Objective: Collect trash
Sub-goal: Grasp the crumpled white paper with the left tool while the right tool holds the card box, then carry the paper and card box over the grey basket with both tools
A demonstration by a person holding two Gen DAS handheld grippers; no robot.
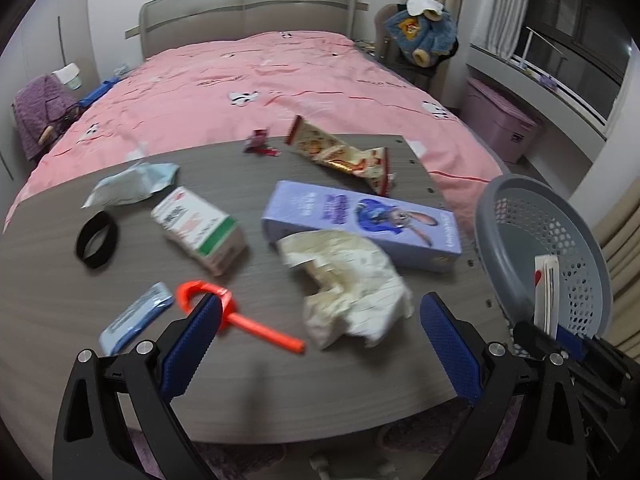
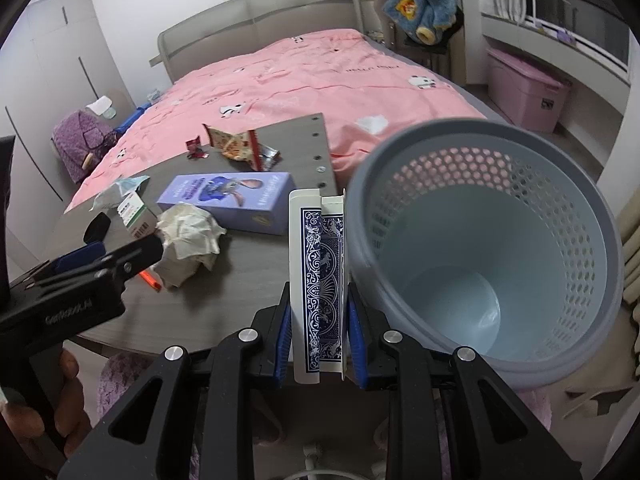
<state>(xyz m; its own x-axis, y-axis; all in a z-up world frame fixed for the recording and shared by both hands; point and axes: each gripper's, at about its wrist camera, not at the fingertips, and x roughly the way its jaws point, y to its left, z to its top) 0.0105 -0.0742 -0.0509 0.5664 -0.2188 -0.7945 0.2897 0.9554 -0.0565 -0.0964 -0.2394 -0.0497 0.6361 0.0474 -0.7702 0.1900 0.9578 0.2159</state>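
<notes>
Currently right gripper [image 2: 320, 344] is clamping the card box [image 2: 318, 280] upright beside the grey basket [image 2: 600, 248] rim; light, stiff cardboard, likely crushable, gripped across flat faces. Left gripper [image 1: 320, 340] is hanging open above crumpled paper [image 1: 352, 292].

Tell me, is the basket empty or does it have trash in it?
Empty. The right wrist view looks straight into the basket and shows only its bare bottom; the card box is outside it.

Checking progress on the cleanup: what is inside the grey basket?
The grey basket looks empty down to its pale bottom. The card box shut in the right claw hides a strip of its left wall.
</notes>
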